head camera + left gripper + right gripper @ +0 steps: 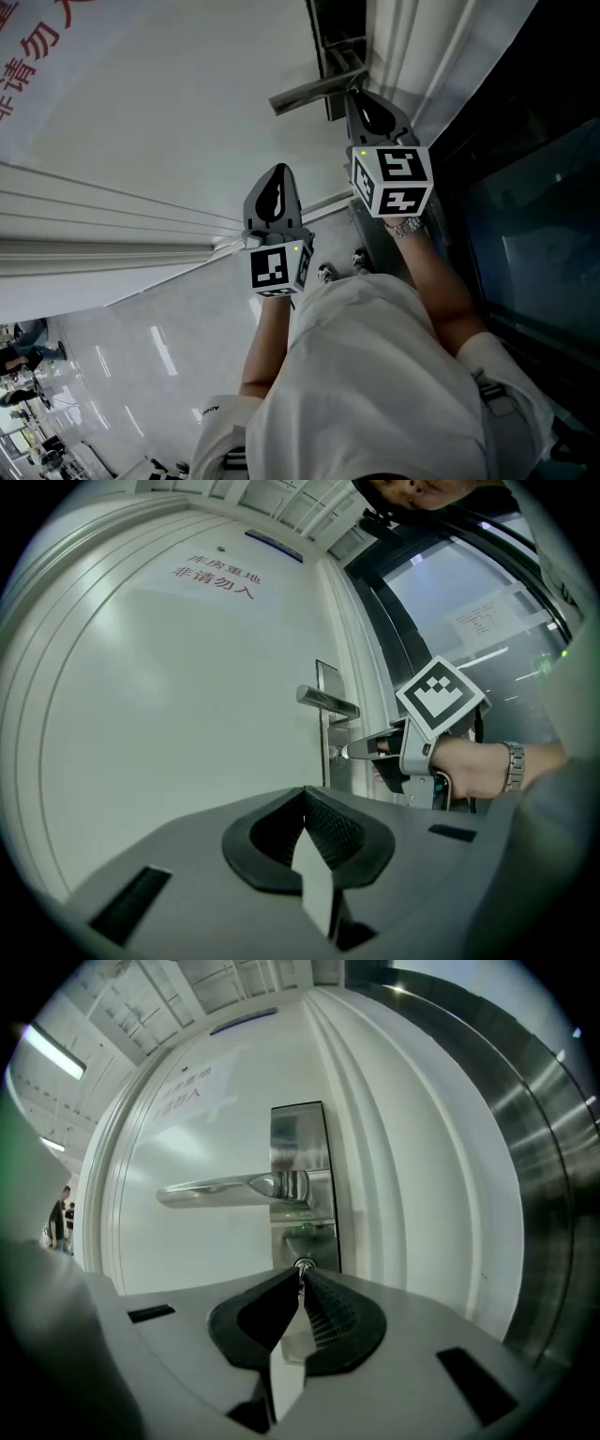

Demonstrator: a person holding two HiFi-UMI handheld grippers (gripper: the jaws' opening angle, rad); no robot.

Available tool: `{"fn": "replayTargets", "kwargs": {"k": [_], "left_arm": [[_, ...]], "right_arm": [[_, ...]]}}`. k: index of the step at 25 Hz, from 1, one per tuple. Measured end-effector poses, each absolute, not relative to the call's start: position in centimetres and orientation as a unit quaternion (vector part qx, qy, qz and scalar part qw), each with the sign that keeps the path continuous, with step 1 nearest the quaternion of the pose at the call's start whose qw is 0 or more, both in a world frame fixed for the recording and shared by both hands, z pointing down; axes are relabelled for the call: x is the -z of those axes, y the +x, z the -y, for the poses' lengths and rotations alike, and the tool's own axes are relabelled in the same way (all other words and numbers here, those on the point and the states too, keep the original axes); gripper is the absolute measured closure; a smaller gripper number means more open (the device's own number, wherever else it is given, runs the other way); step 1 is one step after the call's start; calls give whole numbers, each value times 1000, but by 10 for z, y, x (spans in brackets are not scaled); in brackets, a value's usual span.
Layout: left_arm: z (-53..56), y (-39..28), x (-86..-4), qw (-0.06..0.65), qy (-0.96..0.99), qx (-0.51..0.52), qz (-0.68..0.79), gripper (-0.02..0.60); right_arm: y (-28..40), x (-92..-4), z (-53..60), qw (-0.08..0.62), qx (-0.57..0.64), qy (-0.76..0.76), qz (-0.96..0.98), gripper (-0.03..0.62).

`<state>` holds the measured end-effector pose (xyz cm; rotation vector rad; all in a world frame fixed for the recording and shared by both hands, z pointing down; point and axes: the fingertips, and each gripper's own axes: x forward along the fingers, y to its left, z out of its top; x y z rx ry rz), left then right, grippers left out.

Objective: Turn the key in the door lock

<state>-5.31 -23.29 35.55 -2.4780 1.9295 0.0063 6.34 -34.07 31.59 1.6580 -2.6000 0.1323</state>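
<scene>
Right gripper view: right claw [301, 1277] pinches the key [303, 1265] in the lock [314, 1232]; turning apparently remains; left claw [302, 795] closed, empty.

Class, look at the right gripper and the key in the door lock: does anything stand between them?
Nothing visible does. The right gripper has its jaws closed on the key in the lock plate. The door handle sits above, clear of them.

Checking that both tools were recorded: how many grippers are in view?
2. The right gripper is at the lock, closed on the key below the door handle. The left gripper is shut and empty, away from the door. No others seem hidden.
</scene>
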Motion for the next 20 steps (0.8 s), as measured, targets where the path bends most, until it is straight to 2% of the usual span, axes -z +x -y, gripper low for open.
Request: {"fn": "replayTargets", "kwargs": {"k": [10, 20], "left_arm": [[235, -54, -362, -12, -790, -8, -613, 572], [234, -55, -363, -16, -790, -10, -613, 572]], "right_arm": [[59, -314, 340, 94, 25, 540, 836, 571], [64, -316, 341, 10, -82, 529, 844, 579]]}}
